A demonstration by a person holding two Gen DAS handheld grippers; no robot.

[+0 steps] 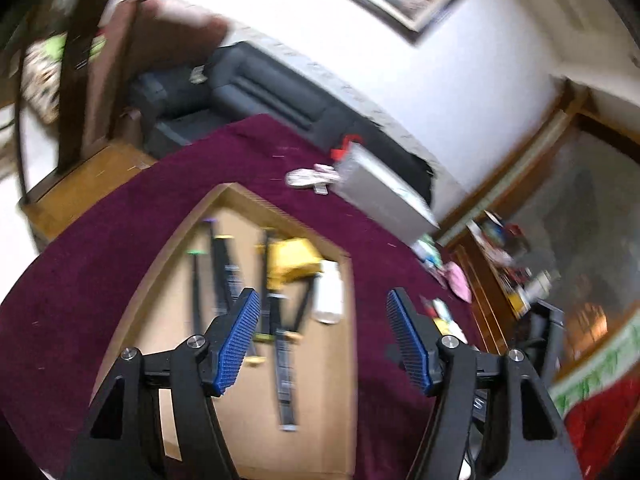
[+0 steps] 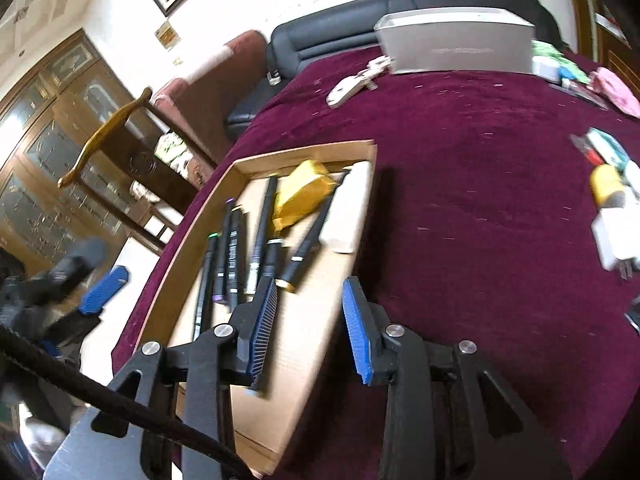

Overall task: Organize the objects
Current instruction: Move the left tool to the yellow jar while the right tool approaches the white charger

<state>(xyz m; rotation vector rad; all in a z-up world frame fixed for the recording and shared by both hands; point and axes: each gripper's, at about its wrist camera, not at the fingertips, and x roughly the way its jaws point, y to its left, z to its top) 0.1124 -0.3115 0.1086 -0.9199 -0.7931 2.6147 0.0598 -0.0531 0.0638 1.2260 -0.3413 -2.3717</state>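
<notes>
The left gripper (image 1: 322, 334) hung open and empty at lower centre, above a shallow cardboard tray (image 1: 244, 196). The right gripper (image 2: 310, 322) was likewise open. In the tray lay black marker pens (image 2: 224, 256), a yellow packet (image 2: 302, 196) and a white tube (image 2: 346, 208), all on the maroon cloth (image 2: 460, 168).

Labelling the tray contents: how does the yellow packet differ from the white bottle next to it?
The yellow packet is crumpled, irregular and shiny gold-yellow; the white bottle is smooth, elongated and plain white. The packet sits mid-tray among the black pens, one pen running beside it; the bottle lies along the tray's right wall. Both lie inside the cardboard tray at its far end, untouched by either gripper.
</notes>
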